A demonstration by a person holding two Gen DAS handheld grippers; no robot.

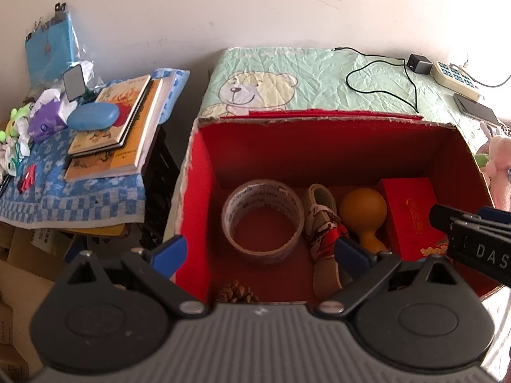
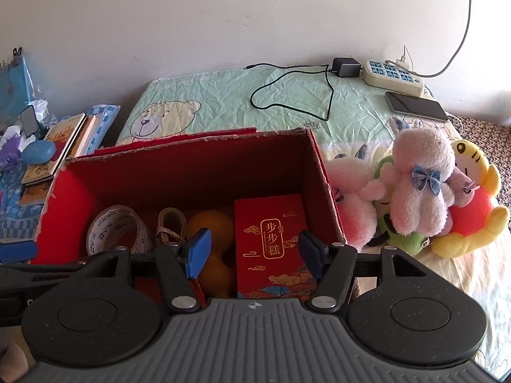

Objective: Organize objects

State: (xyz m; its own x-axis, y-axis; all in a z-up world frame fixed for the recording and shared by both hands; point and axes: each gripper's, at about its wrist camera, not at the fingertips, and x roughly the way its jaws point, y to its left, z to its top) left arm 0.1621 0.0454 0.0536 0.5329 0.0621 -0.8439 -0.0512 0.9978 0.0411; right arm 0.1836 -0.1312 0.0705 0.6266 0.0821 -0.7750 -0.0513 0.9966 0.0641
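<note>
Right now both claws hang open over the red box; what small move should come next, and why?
Probably swing the right claw toward the pink plush rabbit. Both claws are empty, the left claw too, the red box has room, and the plush toys lie loose just right of its wall.

An open box (image 1: 204,166) sits at the near edge of a bed cover (image 1: 319,73). Inside, in a row from left to right, lie a tape roll (image 1: 262,223), a small shoe (image 1: 322,220), a gourd (image 1: 364,214) and a packet (image 2: 271,242) — the packet against the right wall. A pine cone (image 1: 237,292) lies in front of the tape roll. Just right of the box lie plush toys (image 2: 418,188). Behind them, at the far edge, lie a phone (image 2: 415,106) and a power strip (image 2: 392,75). Left of the bed stands a side table with stacked books (image 1: 118,118) — a case (image 1: 93,115) on top.
</note>
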